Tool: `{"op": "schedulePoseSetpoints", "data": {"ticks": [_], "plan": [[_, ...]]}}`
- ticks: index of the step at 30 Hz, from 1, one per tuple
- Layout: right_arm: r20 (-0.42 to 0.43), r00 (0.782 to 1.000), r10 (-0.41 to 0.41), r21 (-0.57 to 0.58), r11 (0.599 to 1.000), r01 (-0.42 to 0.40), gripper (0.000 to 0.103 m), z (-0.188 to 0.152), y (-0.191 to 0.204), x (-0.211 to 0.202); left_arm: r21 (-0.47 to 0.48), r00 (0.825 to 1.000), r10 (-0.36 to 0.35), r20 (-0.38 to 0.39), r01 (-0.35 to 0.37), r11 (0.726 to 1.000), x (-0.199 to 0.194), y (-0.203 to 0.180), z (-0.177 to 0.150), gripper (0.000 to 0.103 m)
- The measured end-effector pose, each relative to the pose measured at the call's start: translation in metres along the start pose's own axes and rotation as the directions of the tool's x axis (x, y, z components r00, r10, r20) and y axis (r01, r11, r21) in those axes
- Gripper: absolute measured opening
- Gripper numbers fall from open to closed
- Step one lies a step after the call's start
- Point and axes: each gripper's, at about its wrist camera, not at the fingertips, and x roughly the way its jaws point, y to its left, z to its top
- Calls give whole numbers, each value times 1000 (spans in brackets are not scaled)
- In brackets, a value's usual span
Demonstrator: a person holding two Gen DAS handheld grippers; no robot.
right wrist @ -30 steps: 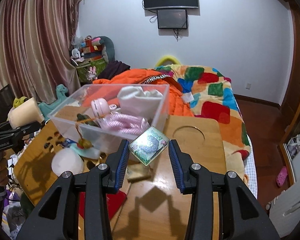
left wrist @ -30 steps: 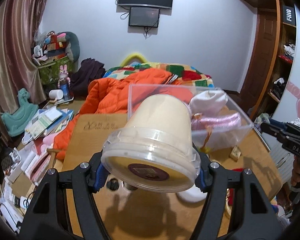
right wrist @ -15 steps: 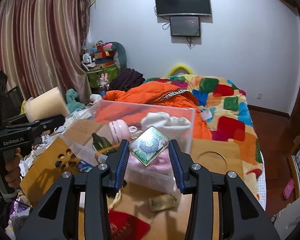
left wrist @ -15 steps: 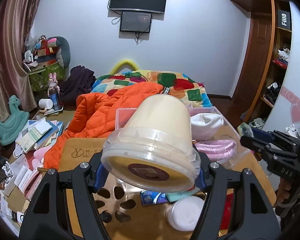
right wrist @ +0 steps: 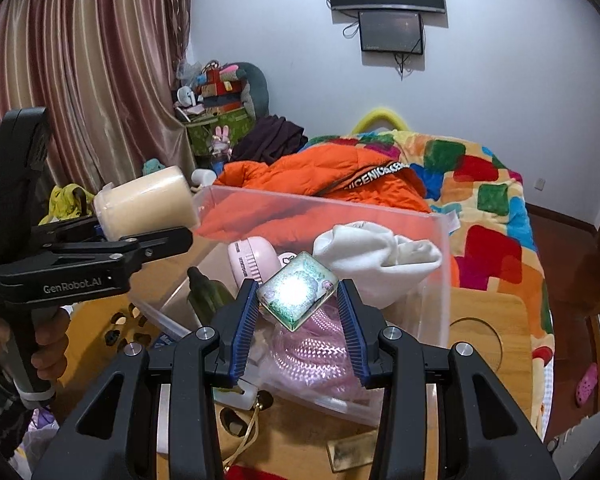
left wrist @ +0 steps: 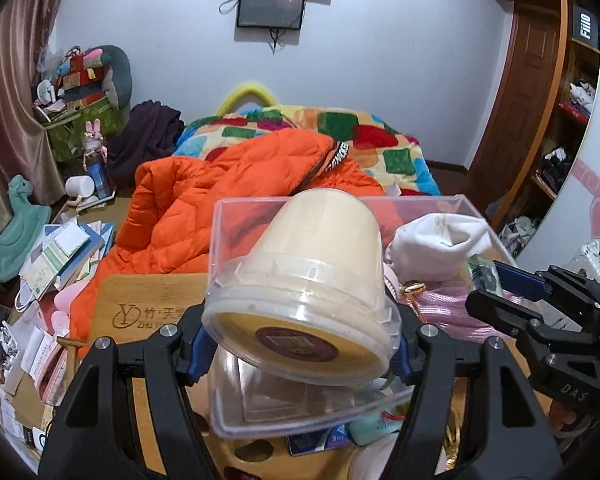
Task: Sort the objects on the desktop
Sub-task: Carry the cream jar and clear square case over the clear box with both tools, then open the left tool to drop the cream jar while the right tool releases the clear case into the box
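Note:
My left gripper (left wrist: pixel 300 344) is shut on a cream plastic tub (left wrist: pixel 312 280) with a clear lid, held on its side over the near left corner of the clear plastic box (left wrist: pixel 228 216). The tub also shows in the right wrist view (right wrist: pixel 144 204). My right gripper (right wrist: pixel 298 312) is shut on a small square green patterned packet (right wrist: pixel 296 294), held above the open clear box (right wrist: pixel 440 248). Inside the box lie a white cloth (right wrist: pixel 376 252), a pink fan (right wrist: pixel 250 258), a pink mesh item (right wrist: pixel 312 352) and a dark green bottle (right wrist: pixel 204 292).
The box stands on a wooden bamboo table (right wrist: pixel 488 344). A gold bar-shaped item (right wrist: pixel 350 450) lies on the table near me. An orange jacket (left wrist: pixel 220 196) and a colourful blanket (right wrist: pixel 480 200) cover the bed behind. Books and clutter (left wrist: pixel 60 252) lie at the left.
Both grippers have moved forward over the clear box, each still holding its object. The tub now sits over the box's near corner and the packet over its contents.

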Motion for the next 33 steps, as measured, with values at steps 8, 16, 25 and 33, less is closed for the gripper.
{"op": "schedulePoseSetpoints", "data": {"ticks": [8, 16, 25, 33], "plan": [[-9, 999, -37, -40, 999, 37, 38, 2, 7, 18, 32, 999, 38, -17, -38, 999, 17, -5, 1, 68], [-31, 997, -64, -60, 996, 62, 39, 3, 8, 29, 93, 996, 85, -11, -84, 992, 24, -16, -2, 68], [-35, 996, -84, -85, 993, 81, 60, -2, 14, 25, 87, 997, 70, -14, -68, 994, 19, -15, -5, 69], [11, 995, -94, -81, 992, 95, 71, -1, 18, -3, 91, 998, 52, 21, -54, 994, 0, -19, -2, 72]]}}
